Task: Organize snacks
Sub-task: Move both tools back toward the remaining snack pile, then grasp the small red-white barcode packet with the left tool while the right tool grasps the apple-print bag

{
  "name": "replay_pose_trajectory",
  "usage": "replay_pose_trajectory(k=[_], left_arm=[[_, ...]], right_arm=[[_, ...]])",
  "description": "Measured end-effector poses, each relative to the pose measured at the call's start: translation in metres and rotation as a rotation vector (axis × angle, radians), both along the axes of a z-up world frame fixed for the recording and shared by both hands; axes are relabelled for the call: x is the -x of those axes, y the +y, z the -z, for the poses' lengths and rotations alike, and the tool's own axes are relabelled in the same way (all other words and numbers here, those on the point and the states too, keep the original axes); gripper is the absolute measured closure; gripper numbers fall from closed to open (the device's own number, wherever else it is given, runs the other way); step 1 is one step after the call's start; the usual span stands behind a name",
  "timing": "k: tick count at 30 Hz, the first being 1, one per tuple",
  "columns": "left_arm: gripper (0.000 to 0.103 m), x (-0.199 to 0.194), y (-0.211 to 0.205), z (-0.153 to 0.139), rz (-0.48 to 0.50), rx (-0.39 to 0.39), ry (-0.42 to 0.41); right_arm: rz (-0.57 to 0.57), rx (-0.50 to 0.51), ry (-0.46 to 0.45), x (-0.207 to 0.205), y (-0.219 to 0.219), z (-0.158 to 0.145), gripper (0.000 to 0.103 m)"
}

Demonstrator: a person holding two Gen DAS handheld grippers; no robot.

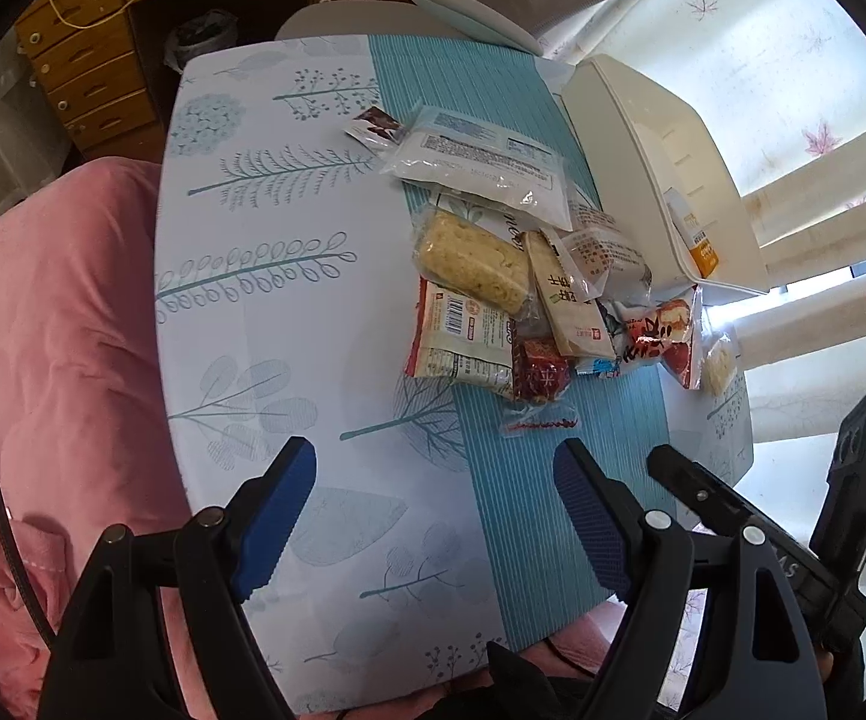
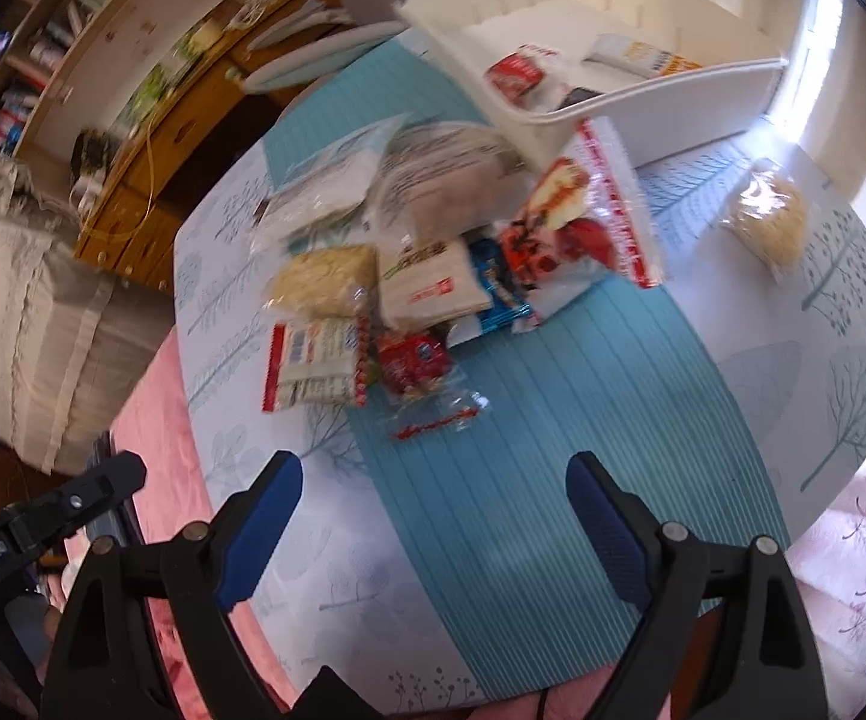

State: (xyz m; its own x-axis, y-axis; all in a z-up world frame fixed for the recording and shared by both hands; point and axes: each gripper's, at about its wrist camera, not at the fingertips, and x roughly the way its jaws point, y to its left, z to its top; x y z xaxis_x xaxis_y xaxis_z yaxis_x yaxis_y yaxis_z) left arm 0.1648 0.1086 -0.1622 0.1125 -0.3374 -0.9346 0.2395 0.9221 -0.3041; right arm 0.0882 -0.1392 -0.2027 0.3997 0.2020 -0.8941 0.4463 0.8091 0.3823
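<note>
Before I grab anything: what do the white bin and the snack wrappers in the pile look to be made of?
White bin: looks like rigid moulded plastic, matt cream, with slotted walls and a smooth rolled rim. Snack wrappers: thin glossy plastic film, some clear, some printed; they crinkle and catch highlights, so probably slippery. The small red candy wrapper looks shinier, possibly foil-lined.

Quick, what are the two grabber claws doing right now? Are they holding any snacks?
Left gripper: open, holding nothing, above the table.
Right gripper: open, holding nothing; the snacks lie ahead of it.
</note>
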Motion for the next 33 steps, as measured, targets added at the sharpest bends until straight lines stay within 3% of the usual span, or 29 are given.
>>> replay_pose_trajectory(k=[6, 12, 26, 33], left_arm=[[0.023, -0.013, -0.021, 0.019, 0.034, -0.015, 0.004], [0.023, -0.028, -0.048, 0.046, 0.066, -0.038, 0.032], [0.023, -0.053, -0.102, 0.101, 0.093, -0.191, 0.046], [0.023, -0.065, -0.103, 0.115, 0.054, -0.189, 0.076]], right_arm=[[0.107, 0.041, -0.051, 0.001, -0.025, 0.003, 0.013], [0.124, 0.072, -0.063, -0.014, -0.045, 0.016, 0.013], [-0.007, 0.186, -0.039, -0.048, -0.067, 0.048, 0.013], [-0.079, 0.186, -0.052, -0.06, -0.061, 0.055, 0.013]])
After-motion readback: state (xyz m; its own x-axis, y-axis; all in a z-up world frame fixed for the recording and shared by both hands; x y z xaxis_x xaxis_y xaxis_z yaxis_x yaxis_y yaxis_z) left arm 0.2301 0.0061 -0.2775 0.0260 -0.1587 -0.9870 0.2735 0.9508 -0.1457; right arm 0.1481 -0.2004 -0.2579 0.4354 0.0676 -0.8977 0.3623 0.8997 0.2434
